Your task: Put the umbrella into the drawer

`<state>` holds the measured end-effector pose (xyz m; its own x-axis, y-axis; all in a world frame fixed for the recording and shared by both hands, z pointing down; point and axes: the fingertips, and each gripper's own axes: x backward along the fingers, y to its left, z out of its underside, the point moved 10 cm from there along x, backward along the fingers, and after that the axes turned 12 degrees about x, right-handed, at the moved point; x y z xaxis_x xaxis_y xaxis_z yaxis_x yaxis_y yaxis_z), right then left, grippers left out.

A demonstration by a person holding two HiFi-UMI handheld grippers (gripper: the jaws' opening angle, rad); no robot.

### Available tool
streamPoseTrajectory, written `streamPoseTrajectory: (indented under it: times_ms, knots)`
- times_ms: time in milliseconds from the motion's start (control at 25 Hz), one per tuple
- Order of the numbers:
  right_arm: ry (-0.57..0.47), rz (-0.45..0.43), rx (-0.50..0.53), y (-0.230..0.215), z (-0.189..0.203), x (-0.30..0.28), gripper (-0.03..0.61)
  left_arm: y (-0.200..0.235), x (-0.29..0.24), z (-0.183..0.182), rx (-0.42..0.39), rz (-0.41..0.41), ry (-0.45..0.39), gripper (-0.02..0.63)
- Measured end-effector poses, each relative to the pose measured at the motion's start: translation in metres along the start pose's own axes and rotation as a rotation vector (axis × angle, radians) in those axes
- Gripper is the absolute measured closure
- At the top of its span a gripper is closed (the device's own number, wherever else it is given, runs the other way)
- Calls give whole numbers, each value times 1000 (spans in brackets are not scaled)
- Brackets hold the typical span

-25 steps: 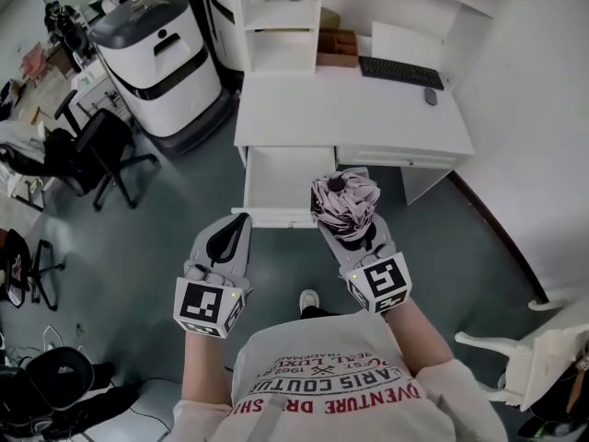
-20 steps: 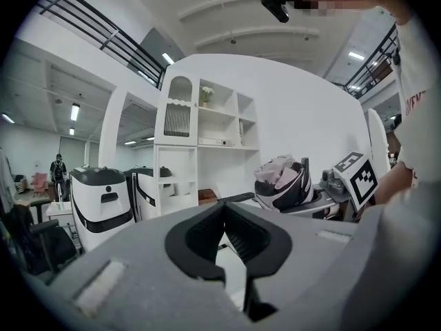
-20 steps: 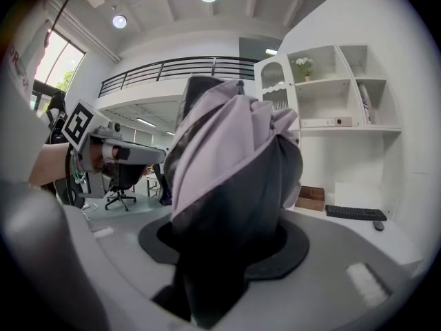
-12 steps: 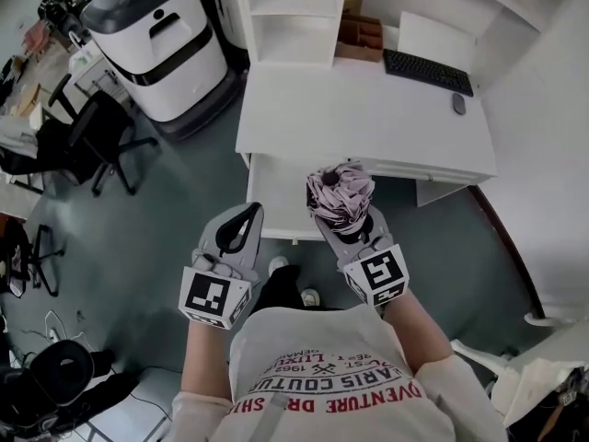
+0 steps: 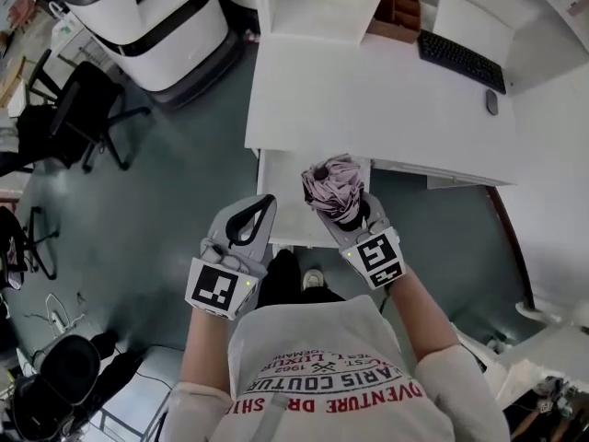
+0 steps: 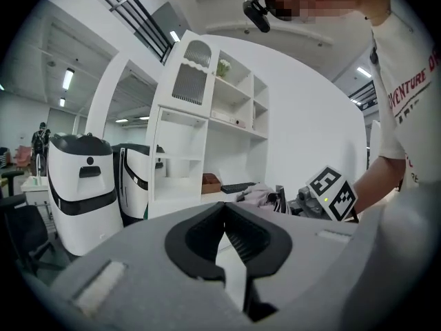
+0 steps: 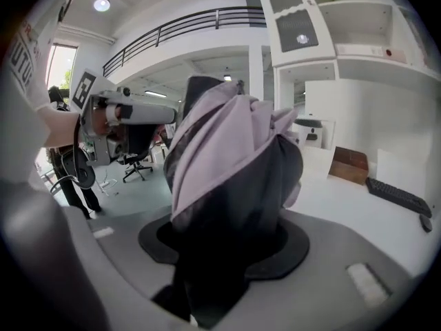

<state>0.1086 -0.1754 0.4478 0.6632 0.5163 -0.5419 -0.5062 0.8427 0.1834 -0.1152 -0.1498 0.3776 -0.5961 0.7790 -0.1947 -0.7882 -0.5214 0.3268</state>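
A folded pink and grey umbrella [image 5: 331, 184] stands upright in my right gripper [image 5: 347, 212], which is shut on its lower part. It hangs over the right end of the open white drawer [image 5: 279, 194] under the desk. In the right gripper view the umbrella [image 7: 231, 157] fills the middle and hides the jaws' tips. My left gripper [image 5: 264, 204] hovers just left of it, over the drawer's front edge, shut and empty. Its closed tips [image 6: 224, 210] point at the desk, and the right gripper [image 6: 324, 195] with the umbrella shows beyond them.
The white desk [image 5: 368, 99] carries a black keyboard [image 5: 460, 60], a mouse [image 5: 491, 101] and a brown box [image 5: 398, 15] by the shelf unit. A large white machine [image 5: 147, 17] and a black office chair [image 5: 78, 113] stand to the left. The person's shoes [image 5: 313, 279] are below the drawer.
Both grippers have moved forward and down toward the desk. The umbrella, which was in front of the drawer, is now over its right end. The left gripper has come up to the drawer's front.
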Motion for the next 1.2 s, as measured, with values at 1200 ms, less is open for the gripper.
streamPoseTrajectory:
  times_ms: [1200]
  knots:
    - [580, -419, -36, 48, 193, -224, 359, 127, -41, 146, 183, -7, 157, 609]
